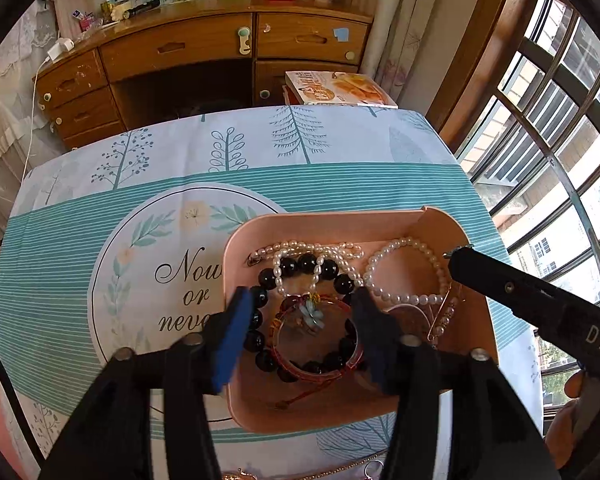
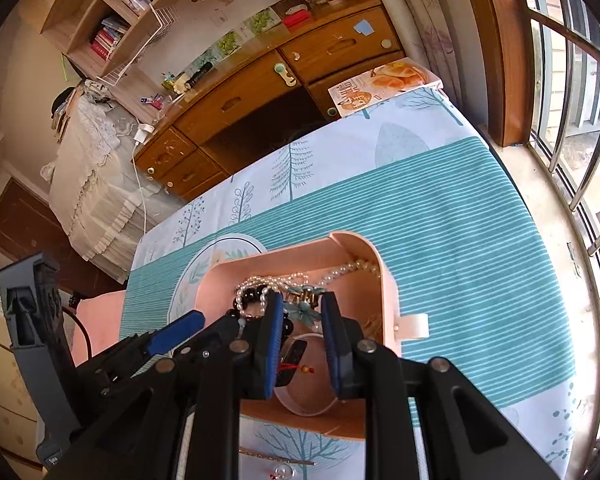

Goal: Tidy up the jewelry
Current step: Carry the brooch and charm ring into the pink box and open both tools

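A pink tray (image 1: pixel 340 224) on the table holds a black bead bracelet (image 1: pixel 308 264), a red woven bracelet (image 1: pixel 320 372) with a pale blue flower charm, a pearl necklace (image 1: pixel 300 248) and a pearl bracelet (image 1: pixel 404 300). My left gripper (image 1: pixel 300 336) is open just above the tray, its pads either side of the black and red bracelets. My right gripper (image 2: pixel 300 344) is open over the same tray (image 2: pixel 384 280), above a pale bangle (image 2: pixel 304 408) and the flower charm (image 2: pixel 300 312). The right tool also shows in the left wrist view (image 1: pixel 540 300).
The table carries a teal and white cloth (image 1: pixel 140 216). A thin gold chain (image 1: pixel 340 470) and small pieces lie at the near edge, outside the tray. A book (image 1: pixel 340 88) lies at the far edge. A wooden desk (image 1: pixel 204 56) stands behind; windows are on the right.
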Tool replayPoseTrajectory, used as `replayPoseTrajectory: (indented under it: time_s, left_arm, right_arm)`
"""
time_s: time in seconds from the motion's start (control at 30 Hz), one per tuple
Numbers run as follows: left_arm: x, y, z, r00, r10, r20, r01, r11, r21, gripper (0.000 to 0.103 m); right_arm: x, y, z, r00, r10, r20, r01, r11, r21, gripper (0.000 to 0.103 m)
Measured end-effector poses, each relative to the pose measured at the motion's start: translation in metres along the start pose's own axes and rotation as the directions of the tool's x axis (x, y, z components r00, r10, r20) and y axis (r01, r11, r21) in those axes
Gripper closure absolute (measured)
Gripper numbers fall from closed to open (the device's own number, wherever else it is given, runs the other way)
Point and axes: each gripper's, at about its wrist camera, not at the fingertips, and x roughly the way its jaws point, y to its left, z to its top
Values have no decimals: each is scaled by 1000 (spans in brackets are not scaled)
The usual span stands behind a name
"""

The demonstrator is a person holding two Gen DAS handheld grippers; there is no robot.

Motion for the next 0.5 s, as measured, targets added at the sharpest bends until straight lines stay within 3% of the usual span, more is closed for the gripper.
replayPoseTrajectory:
  time_s: [0.03,0.5]
  left_arm:
    - [-2,1,0,1000,4,13,-4,1000,0,35]
    - [-57,10,-26,996,31,81,-31,1000,0,34]
  right_arm:
    - [2,-1,0,1000,1,-5,-1,1000,0,83]
    - [-37,25,-31,998,9,61,-3,995,-100,83]
